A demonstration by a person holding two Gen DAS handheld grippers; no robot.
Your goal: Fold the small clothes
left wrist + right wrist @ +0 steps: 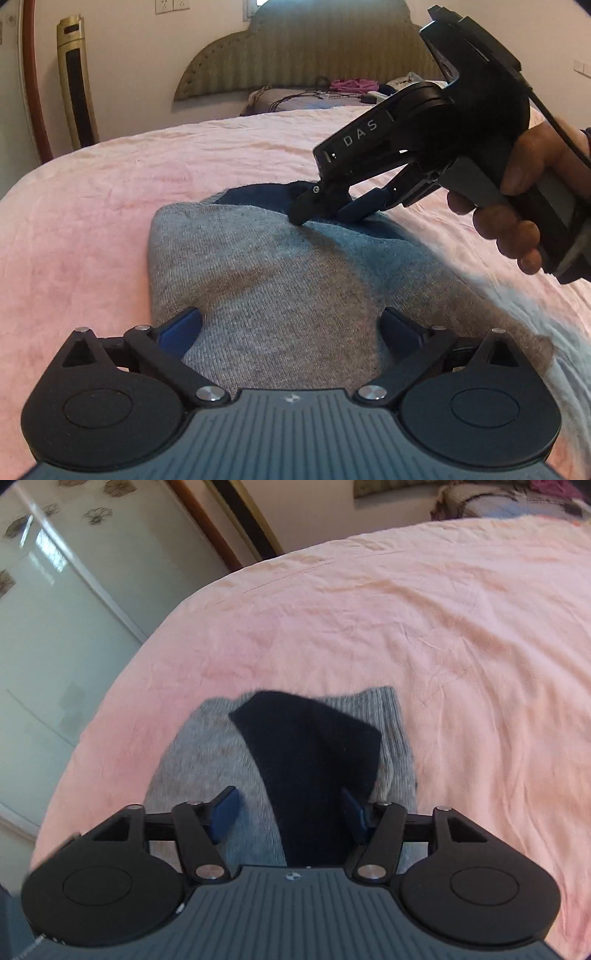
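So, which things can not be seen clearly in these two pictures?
- Near end of the grey garment: left wrist view, hidden under the left gripper body.
- Its right edge: left wrist view, blurred.
- Dark part, lower end: right wrist view, hidden behind the right gripper body; separate piece or not, cannot tell.
- Right gripper's pads: left wrist view, whether they touch the cloth is unclear.
- Things near the headboard: too small.

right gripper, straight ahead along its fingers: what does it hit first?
Most likely the dark navy part of the grey sock on the pink bedspread; the right gripper is open right above it. Depth unclear.
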